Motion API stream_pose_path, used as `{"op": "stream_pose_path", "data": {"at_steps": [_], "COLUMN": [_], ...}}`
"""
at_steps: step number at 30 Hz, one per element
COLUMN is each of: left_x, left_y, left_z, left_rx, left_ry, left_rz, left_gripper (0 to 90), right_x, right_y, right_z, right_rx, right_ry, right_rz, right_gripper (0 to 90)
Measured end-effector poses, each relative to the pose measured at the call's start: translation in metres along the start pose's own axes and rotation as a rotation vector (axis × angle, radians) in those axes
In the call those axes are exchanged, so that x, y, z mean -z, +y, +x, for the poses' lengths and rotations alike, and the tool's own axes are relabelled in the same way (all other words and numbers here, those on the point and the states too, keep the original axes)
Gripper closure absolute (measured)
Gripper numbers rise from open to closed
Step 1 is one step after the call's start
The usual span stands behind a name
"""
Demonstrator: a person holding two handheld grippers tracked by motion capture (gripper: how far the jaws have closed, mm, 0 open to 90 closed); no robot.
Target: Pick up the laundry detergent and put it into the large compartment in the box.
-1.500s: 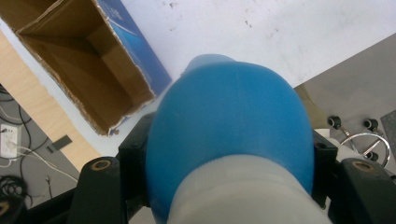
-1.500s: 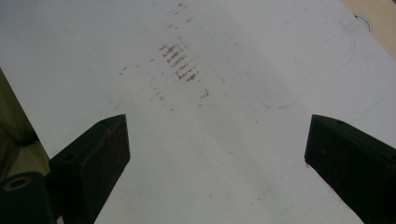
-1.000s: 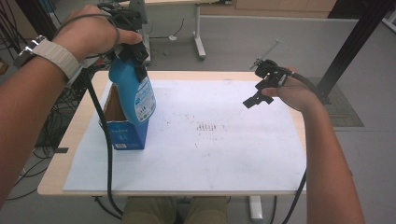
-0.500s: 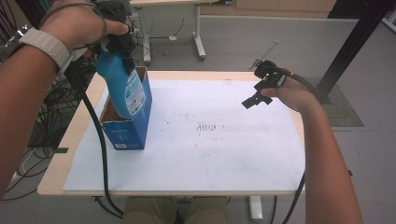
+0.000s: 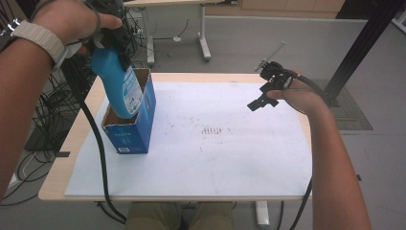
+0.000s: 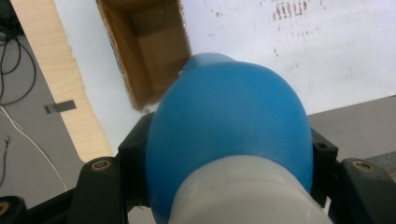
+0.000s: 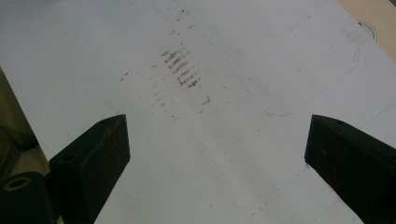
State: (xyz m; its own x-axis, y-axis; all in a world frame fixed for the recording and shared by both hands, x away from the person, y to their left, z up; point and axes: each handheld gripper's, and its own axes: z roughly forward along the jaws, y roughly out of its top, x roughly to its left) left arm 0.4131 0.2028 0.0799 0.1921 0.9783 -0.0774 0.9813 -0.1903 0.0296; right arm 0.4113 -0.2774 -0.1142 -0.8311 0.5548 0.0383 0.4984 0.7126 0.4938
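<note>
Spray bottle (image 5: 117, 81) lifted higher, base inside blue box (image 5: 134, 127); left gripper (image 5: 115, 36) clamping neck

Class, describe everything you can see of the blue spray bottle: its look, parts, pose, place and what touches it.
The blue spray bottle looks like glossy plastic, with a white printed label on its side and a pale collar at the neck. The left gripper clamps its upper part, a jaw on either side. It hangs slightly tilted, its base dipping into the open blue cardboard box at the table's left side.
</note>
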Motion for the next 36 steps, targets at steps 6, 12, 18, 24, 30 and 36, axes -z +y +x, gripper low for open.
{"op": "stream_pose_path", "data": {"at_steps": [6,12,18,24,30,36], "left_x": [0.0,-0.001,-0.004,-0.009,-0.009,-0.012], "left_y": [0.003,0.005,0.008,0.013,0.017,0.021], "left_z": [0.009,0.017,0.02,0.023,0.027,0.03], "left_rx": [0.043,0.095,0.12,0.128,0.136,0.141], "left_ry": [-0.004,0.009,0.022,0.023,0.025,0.034], "left_rz": [0.008,0.004,0.003,0.007,0.01,0.004], "left_gripper": [37.5,37.5,37.5,37.4,37.4,37.4], "right_x": [0.001,0.003,0.003,0.002,0.0,-0.001], "right_y": [-0.001,-0.003,-0.004,-0.001,-0.001,-0.001], "right_z": [0.001,0.0,-0.001,0.001,0.0,-0.002], "right_rx": [0.006,0.015,0.01,0.014,0.007,0.007], "right_ry": [-0.006,-0.005,-0.008,-0.007,-0.012,-0.009], "right_rz": [-0.01,-0.016,-0.012,-0.005,0.002,0.004], "right_gripper": [6.7,6.7,6.7,6.7,6.7,6.7]}}
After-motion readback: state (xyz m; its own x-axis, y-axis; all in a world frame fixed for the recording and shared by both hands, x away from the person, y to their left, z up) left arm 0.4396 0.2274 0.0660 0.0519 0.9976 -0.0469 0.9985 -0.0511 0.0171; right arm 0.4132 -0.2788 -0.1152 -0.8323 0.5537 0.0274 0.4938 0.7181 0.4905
